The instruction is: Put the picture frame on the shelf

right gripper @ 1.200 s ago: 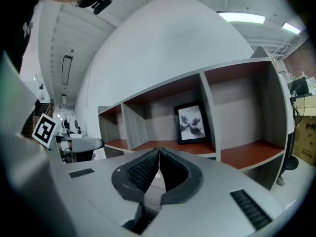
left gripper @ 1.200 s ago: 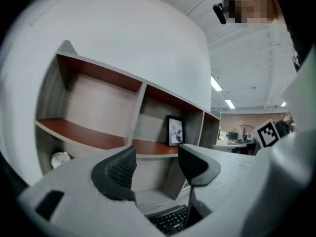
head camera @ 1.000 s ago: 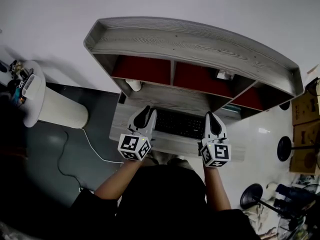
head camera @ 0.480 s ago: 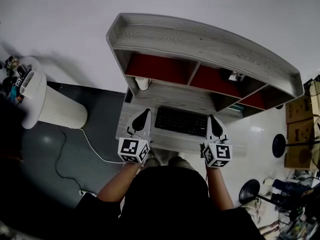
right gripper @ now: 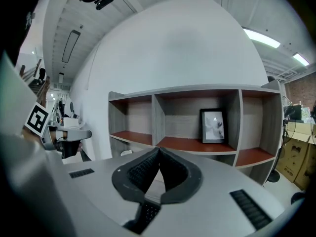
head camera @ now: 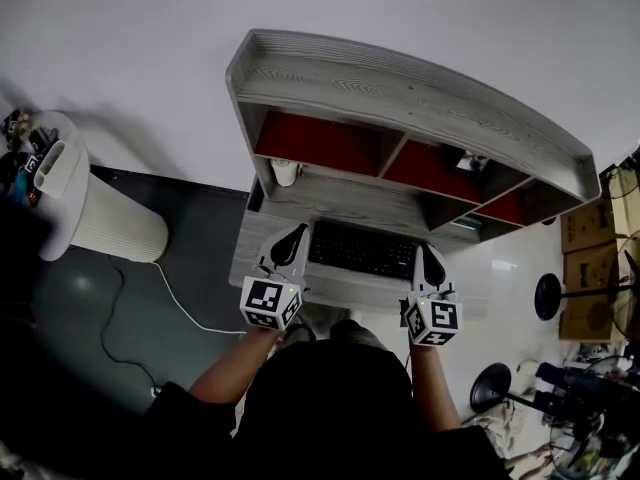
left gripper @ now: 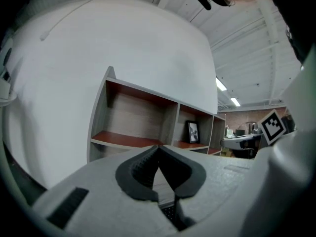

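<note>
The picture frame (right gripper: 214, 126), black with a pale print, stands upright in the middle compartment of the grey wooden shelf (head camera: 420, 93) with red boards. It also shows in the left gripper view as the frame (left gripper: 193, 132) and, small, in the head view as the frame (head camera: 470, 158). My left gripper (head camera: 290, 240) hovers over the desk's front left, beside the keyboard, shut and empty (left gripper: 158, 148). My right gripper (head camera: 430, 261) hovers at the keyboard's right end, also shut with nothing in it (right gripper: 159, 150). Both are well short of the shelf.
A black keyboard (head camera: 362, 250) lies on the desk between the grippers. A white cup (head camera: 285, 172) stands under the left compartment. A white round stand (head camera: 100, 218) and a floor cable (head camera: 180, 298) are at the left. Cardboard boxes (head camera: 585, 268) are at the right.
The left gripper's jaws have come together. Both grippers sit slightly nearer the desk's front edge, and the head view has shifted so the shelf appears further right.
</note>
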